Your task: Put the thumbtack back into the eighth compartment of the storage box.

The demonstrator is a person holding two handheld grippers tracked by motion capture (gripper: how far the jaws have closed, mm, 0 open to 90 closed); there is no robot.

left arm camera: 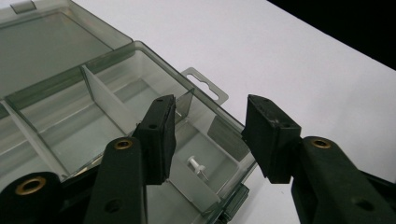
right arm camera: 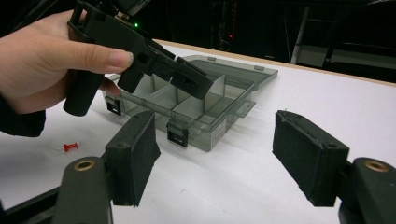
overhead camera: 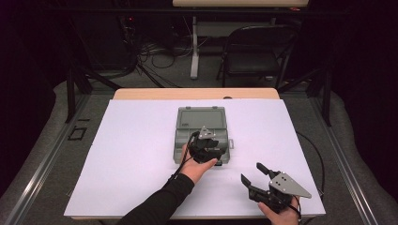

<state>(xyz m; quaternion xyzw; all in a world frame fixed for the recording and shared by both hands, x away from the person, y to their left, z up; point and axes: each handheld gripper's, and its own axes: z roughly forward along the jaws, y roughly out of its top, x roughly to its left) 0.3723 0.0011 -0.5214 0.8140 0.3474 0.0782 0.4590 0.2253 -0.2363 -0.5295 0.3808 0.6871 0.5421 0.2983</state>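
1. Red plastic marks the pushpin [right arm camera: 70, 147] that lies loose on the white tabletop [overhead camera: 131, 154], near the person's left hand [right arm camera: 42, 70] and outside the box; it looks like the next thing to collect.
2. The left gripper [left arm camera: 210, 135] hangs over the near right corner of the clear compartment box [overhead camera: 202, 136], jaws parted with nothing between them. A white pushpin [left arm camera: 198, 166] lies in the compartment just below, so the drop seems done.
3. To finish it well, I would lift the left gripper straight up, keeping its inner jaw clear of the thin divider [left arm camera: 184, 105] close beside it.
4. The right gripper [overhead camera: 257, 174] waits near the tabletop's front edge, well apart from the box, jaws wide and empty.
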